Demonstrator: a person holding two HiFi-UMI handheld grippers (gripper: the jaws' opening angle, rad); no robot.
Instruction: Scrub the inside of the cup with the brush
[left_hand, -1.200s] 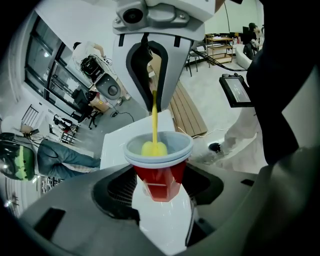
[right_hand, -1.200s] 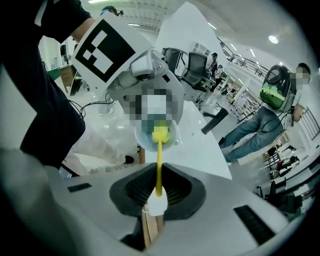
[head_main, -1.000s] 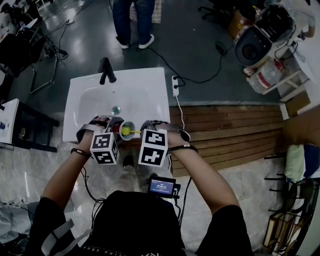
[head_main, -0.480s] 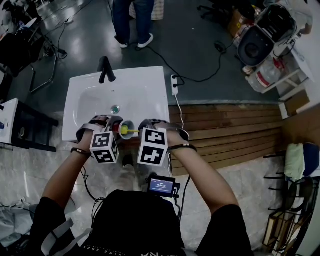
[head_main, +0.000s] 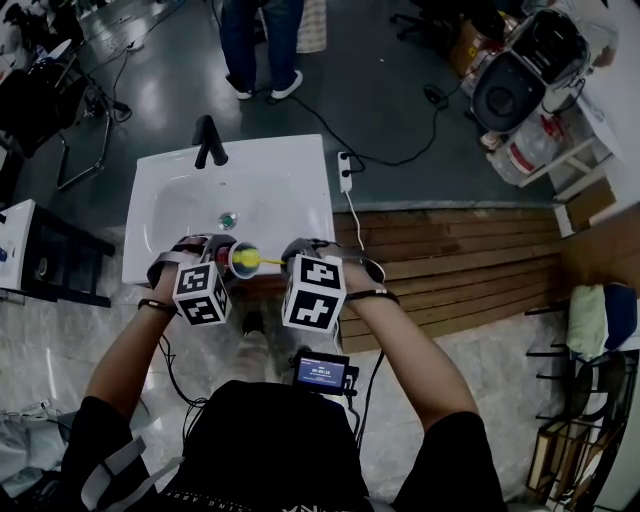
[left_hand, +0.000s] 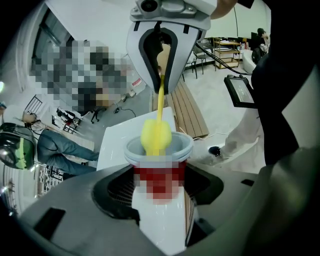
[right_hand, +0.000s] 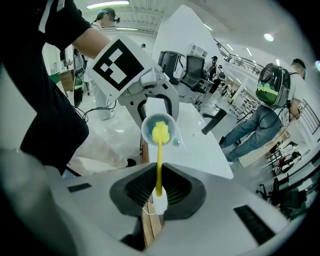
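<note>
A red cup (head_main: 243, 259) with a pale rim (left_hand: 159, 150) sits tilted between the jaws of my left gripper (head_main: 232, 262), over the front edge of the white sink (head_main: 270, 180). The left gripper (left_hand: 159, 185) is shut on the cup's body. My right gripper (head_main: 292, 258) is shut on the white end of a yellow brush (right_hand: 159, 165). The brush's handle (head_main: 266, 262) runs left to the cup. Its yellow head (left_hand: 156, 136) is inside the cup's mouth (right_hand: 146, 131), against the inner wall. Both grippers face each other, close together.
A black faucet (head_main: 210, 140) stands at the sink's far edge, and the drain (head_main: 227, 220) lies mid-basin. A power strip (head_main: 346, 170) with a cable lies right of the sink. A person's legs (head_main: 262, 40) stand beyond it. Wooden planks (head_main: 450, 270) run to the right.
</note>
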